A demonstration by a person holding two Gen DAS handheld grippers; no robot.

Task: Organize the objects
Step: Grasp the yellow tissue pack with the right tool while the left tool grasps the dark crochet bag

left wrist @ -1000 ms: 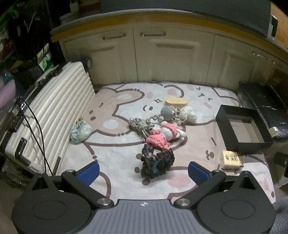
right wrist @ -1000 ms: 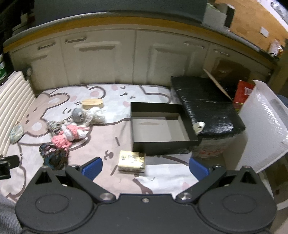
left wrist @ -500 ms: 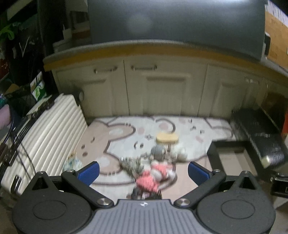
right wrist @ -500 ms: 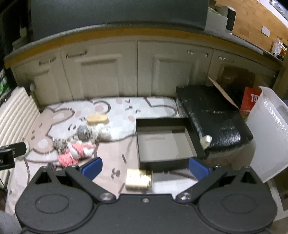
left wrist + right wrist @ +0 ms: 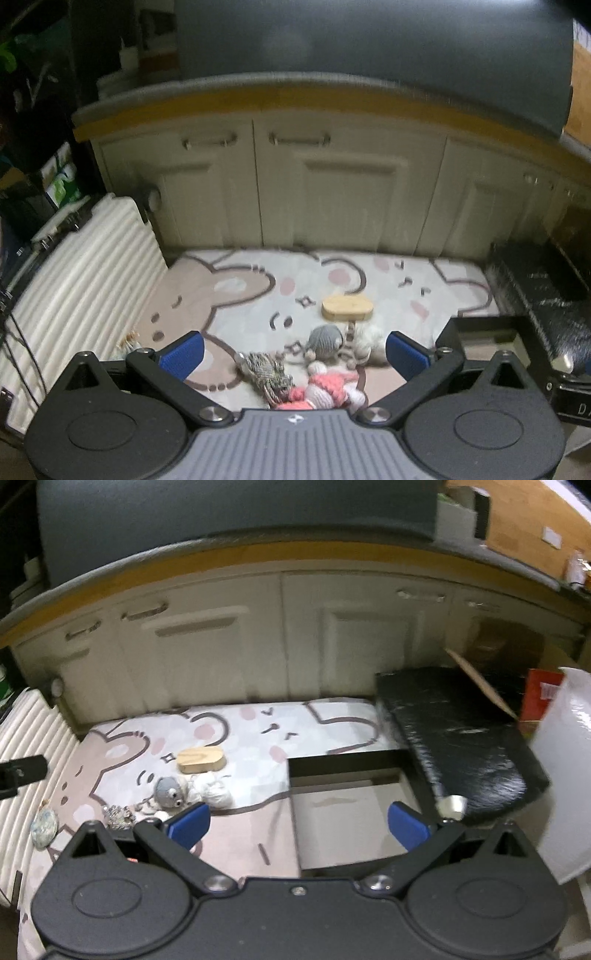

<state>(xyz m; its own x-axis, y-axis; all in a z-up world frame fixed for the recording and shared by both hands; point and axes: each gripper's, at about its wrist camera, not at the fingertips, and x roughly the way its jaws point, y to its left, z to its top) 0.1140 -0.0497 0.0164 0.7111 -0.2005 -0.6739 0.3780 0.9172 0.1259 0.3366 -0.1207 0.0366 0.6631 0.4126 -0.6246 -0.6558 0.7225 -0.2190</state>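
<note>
Small crochet toys lie on a bunny-print mat [image 5: 236, 295]: a grey ball [image 5: 325, 341], a white ball [image 5: 369, 341], a pink-and-white doll [image 5: 325, 391] and a greenish piece [image 5: 267, 373]. Behind them sits a wooden oval block [image 5: 347, 308]. My left gripper [image 5: 295, 354] is open above the toys, holding nothing. An open black box [image 5: 351, 819] lies on the mat's right side. My right gripper [image 5: 299, 825] is open in front of that box, empty. In the right wrist view the grey ball [image 5: 169, 792], white ball [image 5: 212, 790] and block [image 5: 201, 760] show to the left.
A white ribbed suitcase [image 5: 74, 280] lies along the mat's left edge. Cream cabinet doors [image 5: 332, 192] close off the back. A black wrapped slab [image 5: 458, 734] sits right of the box, with a white bubble mailer [image 5: 565, 768] beyond. A small pale pouch [image 5: 43, 827] lies by the suitcase.
Both grippers have tilted up and drawn back: the cabinets fill more of each view, the toys and box sank toward the bottom, and the dark crochet piece and small yellow box dropped out of sight.
</note>
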